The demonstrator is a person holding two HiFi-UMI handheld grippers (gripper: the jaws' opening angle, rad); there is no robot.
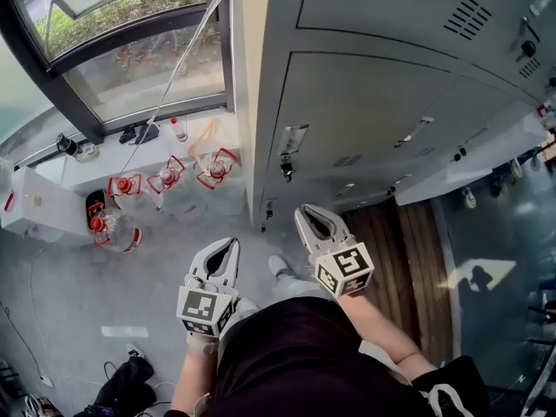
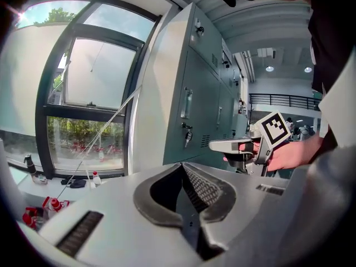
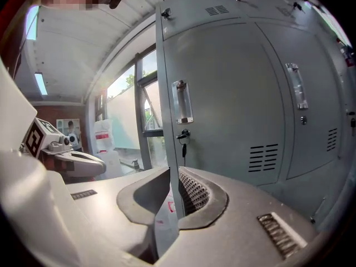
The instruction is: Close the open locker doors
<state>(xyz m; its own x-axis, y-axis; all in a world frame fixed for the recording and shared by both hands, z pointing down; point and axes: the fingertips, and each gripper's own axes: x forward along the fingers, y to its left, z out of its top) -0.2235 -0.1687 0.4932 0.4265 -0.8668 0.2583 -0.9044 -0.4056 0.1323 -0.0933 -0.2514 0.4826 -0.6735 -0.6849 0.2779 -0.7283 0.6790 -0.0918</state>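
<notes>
A grey locker bank [image 1: 365,102] is seen along the far right side of the head view, and most of its doors are shut. One open door [image 1: 473,162] is swung out toward the near side at the right end. It is well apart from both grippers and touched by neither. The end door [image 3: 222,110], nearest the window [image 1: 130,59], is shut. In the right gripper view a handle [image 3: 181,102] is shown on this door, with a key [image 3: 183,136] hanging from the lock below it.

The right gripper [image 3: 173,176] is held in front of the left corner of the bank, near it but not touching it. Its fingers are parted by a narrow gap and nothing is gripped; the bank's corner edge is seen beyond, through the gap. The left gripper [image 2: 181,166] is held to the left of the right one and a little nearer the person. Its fingers are brought together at the tips with nothing between them.

At the far left, several water jugs [image 1: 165,181] with red handles are stood on the floor [image 1: 78,285] below the window. A strip of wooden flooring [image 1: 408,241] is seen at the foot of the lockers, to the right of the right gripper.
</notes>
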